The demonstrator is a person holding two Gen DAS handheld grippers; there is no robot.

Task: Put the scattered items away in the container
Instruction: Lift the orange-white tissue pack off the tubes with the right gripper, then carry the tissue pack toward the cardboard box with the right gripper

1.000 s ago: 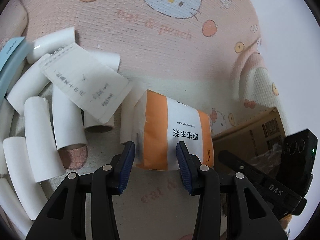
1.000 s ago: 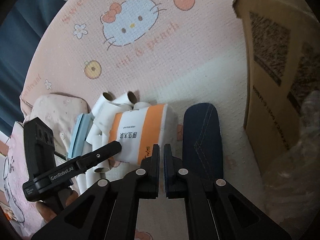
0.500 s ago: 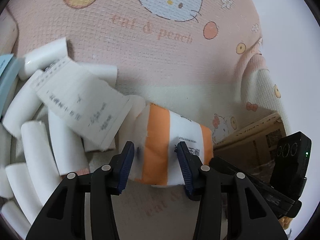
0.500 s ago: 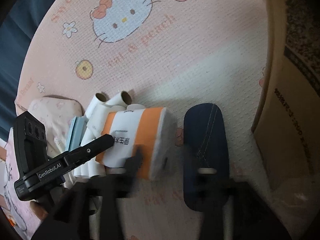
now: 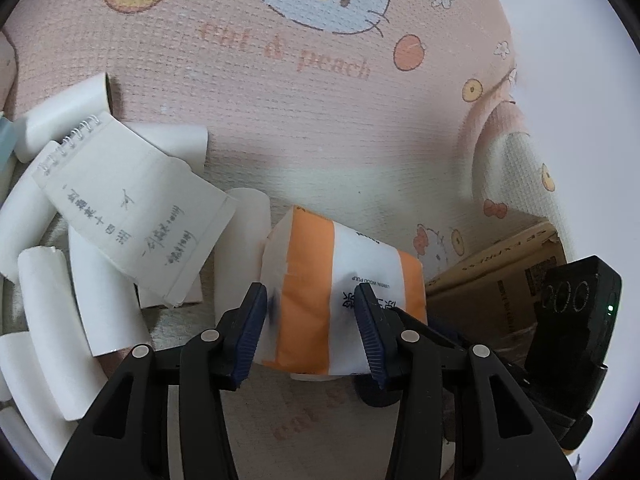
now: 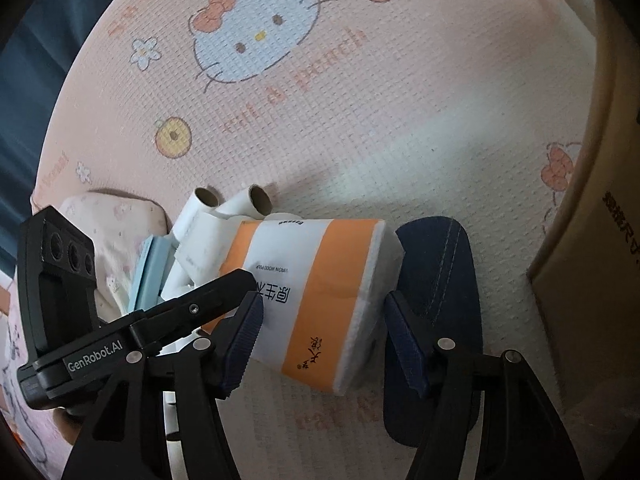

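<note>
An orange-and-white tissue pack [image 5: 344,280] lies tilted on the pink play mat [image 5: 320,120]. My left gripper [image 5: 312,320] has both blue pads pressed into the pack's soft sides. In the right wrist view the same tissue pack [image 6: 320,280] sits between the pads of my right gripper [image 6: 322,334], whose jaws are closing; a thin gap seems to remain at the pads. The left gripper's finger [image 6: 216,296] reaches onto the pack from the left. The cardboard box [image 6: 592,280] stands at the right edge.
Several white cardboard tubes [image 5: 52,300] and a spiral notepad [image 5: 132,216] are piled left of the pack. A dark blue denim piece [image 6: 440,280] lies flat between pack and box. A light-blue flat item [image 6: 150,272] leans beside the tubes.
The right gripper went from shut to wide apart and came forward around the tissue pack. The left gripper pushed further onto the pack, which now sits deeper between its pads.
</note>
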